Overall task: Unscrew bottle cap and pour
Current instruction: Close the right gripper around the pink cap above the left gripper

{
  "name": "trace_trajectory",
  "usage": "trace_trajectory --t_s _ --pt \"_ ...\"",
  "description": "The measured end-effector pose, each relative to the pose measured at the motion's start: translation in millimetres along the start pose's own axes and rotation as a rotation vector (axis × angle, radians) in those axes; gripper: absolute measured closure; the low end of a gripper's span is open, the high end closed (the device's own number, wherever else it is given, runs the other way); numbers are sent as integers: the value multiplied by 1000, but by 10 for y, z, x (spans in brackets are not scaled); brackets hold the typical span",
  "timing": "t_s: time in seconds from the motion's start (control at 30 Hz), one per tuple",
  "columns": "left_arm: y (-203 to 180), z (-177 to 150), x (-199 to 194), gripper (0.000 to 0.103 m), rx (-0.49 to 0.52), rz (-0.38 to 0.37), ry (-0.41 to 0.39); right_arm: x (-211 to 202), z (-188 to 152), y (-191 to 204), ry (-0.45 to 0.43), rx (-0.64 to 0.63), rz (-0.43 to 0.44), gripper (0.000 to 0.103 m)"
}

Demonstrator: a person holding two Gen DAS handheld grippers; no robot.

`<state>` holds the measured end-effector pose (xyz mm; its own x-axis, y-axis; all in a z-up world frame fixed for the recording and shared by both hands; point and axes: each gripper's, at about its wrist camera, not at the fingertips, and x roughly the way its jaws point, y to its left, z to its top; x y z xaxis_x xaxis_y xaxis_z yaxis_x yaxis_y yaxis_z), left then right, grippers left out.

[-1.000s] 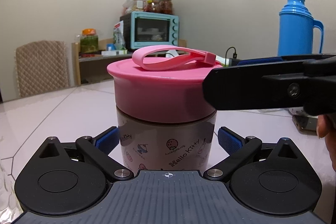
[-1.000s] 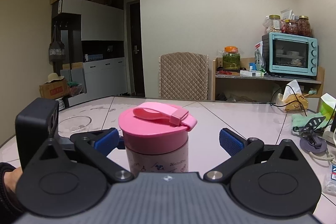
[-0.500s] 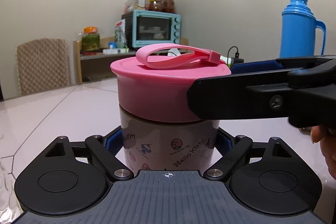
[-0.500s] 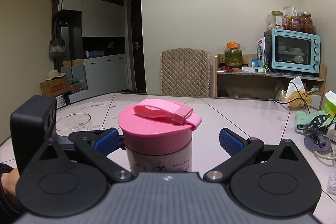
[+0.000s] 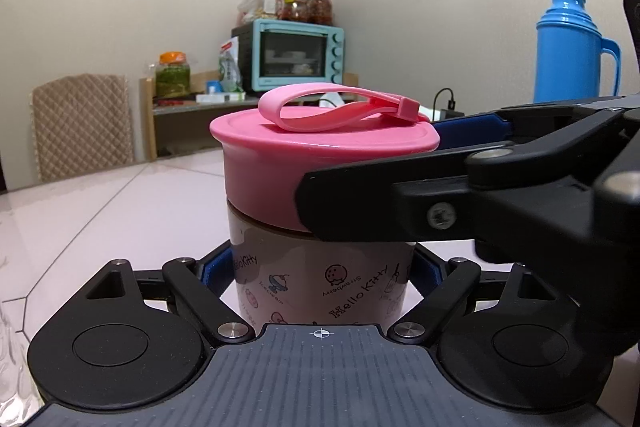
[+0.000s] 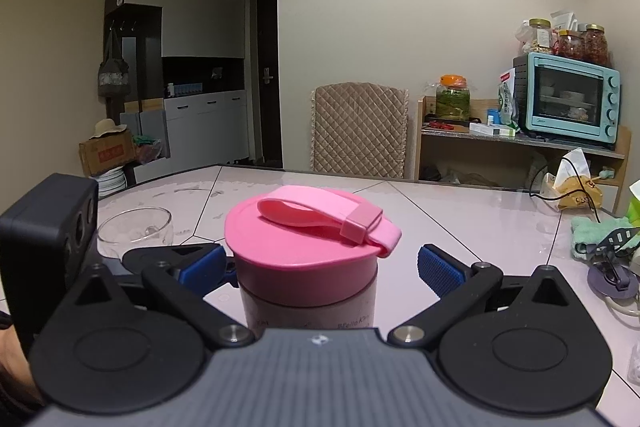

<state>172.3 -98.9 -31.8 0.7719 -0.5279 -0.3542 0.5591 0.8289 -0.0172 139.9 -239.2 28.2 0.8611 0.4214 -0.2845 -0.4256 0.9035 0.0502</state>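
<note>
A Hello Kitty bottle point(image 5: 320, 279) with a pink screw cap point(image 5: 276, 163) and pink strap stands on the table. My left gripper point(image 5: 320, 273) is shut on the bottle's body below the cap. My right gripper point(image 6: 320, 265) is open, its blue pads point(image 6: 438, 269) on either side of the cap point(image 6: 304, 259), apart from it. In the left wrist view the right gripper's finger point(image 5: 400, 203) crosses in front of the cap from the right. A clear glass point(image 6: 136, 231) stands to the left behind the bottle.
A blue thermos point(image 5: 572, 47) stands at the right. A green cloth point(image 6: 600, 237), cables and a tissue bag lie at the table's right side. A chair point(image 6: 360, 131) and a shelf with a teal oven point(image 6: 568, 99) stand behind the table.
My left gripper closed onto the bottle's body. My right gripper moved forward around the cap, still open.
</note>
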Motion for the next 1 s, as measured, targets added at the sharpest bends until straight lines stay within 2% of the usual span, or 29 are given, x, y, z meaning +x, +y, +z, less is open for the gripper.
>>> trace_trajectory --t_s 0.4,1.0 --pt "20 -1 3 13 4 -3 -6 122 0 29 0 -3 17 1" --pt "25 -6 -6 13 5 -3 -3 189 11 23 19 0 23 16"
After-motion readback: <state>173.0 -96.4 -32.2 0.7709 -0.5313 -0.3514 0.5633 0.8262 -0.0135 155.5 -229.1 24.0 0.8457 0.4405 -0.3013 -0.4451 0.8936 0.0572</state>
